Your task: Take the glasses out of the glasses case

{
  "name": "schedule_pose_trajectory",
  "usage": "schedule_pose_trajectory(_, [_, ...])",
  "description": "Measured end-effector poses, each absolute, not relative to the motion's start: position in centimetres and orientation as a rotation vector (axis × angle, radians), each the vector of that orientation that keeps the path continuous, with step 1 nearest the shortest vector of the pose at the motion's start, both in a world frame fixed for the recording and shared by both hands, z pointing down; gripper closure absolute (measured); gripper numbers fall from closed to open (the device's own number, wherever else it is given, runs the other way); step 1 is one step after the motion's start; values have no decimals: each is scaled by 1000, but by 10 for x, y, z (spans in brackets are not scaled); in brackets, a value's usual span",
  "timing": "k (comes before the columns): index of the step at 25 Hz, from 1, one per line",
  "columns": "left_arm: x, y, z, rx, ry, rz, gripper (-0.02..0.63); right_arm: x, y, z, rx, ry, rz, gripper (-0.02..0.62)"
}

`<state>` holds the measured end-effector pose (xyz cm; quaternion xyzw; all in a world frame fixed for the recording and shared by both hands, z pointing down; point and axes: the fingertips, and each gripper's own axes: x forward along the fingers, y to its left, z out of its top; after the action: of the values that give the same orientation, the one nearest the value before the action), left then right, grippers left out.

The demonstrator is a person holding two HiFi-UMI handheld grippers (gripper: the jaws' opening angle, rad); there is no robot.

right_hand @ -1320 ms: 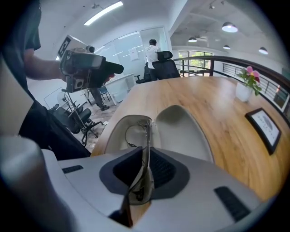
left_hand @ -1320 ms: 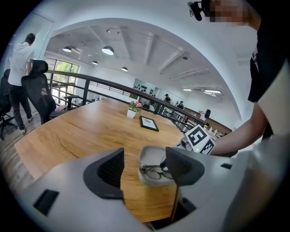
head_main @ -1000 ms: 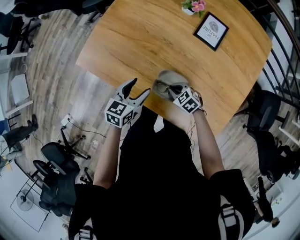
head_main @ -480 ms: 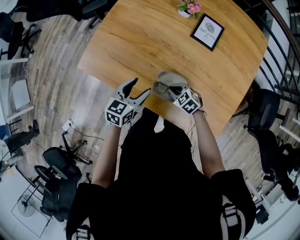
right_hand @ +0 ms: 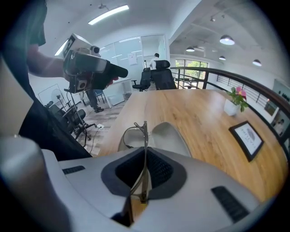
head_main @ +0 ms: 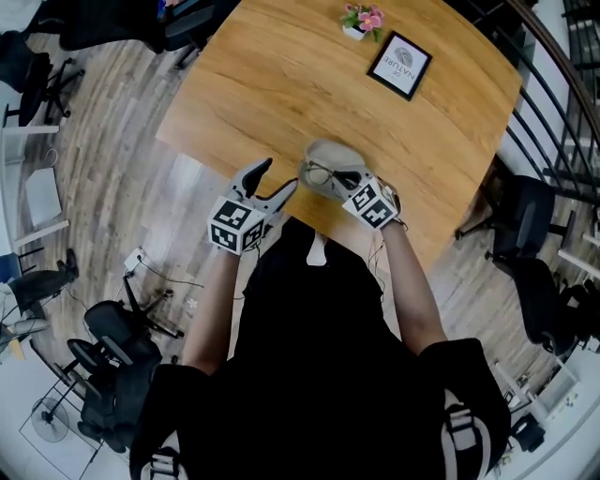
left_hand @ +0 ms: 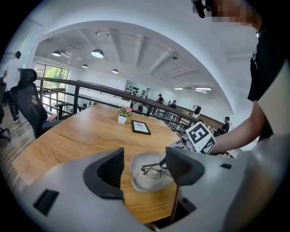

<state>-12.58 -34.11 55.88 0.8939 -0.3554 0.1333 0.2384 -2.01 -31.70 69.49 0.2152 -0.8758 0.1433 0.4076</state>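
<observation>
While the right gripper (head_main: 343, 179) pinches the glasses (head_main: 323, 173) by one arm over the open case (head_main: 330, 152), the left gripper (head_main: 277, 175) hangs open, empty, nearby.

Bench (head_main: 281, 75): the surface left of and beyond the open glasses case (head_main: 330, 153) is broad and bare, so passage is free there. At the far edge a flower pot (head_main: 359, 21) and a framed picture (head_main: 399, 66) stand just beside each other, well apart from the case. The right gripper (head_main: 343, 177), clamped on the glasses (head_main: 322, 173), blocks the case's near right side. The left gripper (head_main: 274, 178), jaws apart, stands at the bench's near edge, left of the case and clear of it.
</observation>
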Motion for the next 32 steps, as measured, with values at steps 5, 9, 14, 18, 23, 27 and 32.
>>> schedule_pose_trajectory(5, [-114,-333,550,2466,-988,357,317,-7,-318,674,585,-2228,316,572])
schedule_pose_trajectory(9, [-110,-331,538,2479,-1031,335,318,4,-319,655,613,-2251,278,572])
schedule_pose_trajectory(14, [-99,-323,521,2501,-1077,305,316,17,-316,626,653,-2297,205,572])
schedule_pose_trajectory(18, [-86,-310,513,2510,-1101,293,317,32,-310,609,681,-2325,170,572])
schedule_pose_trajectory(23, [-78,-296,506,2505,-1157,272,318,49,-304,595,707,-2351,143,572])
schedule_pose_trajectory(27, [-75,-285,499,2503,-1200,266,316,56,-297,585,725,-2390,144,572])
schedule_pose_trajectory(32, [-68,-274,490,2504,-1247,266,316,61,-293,576,729,-2453,129,574])
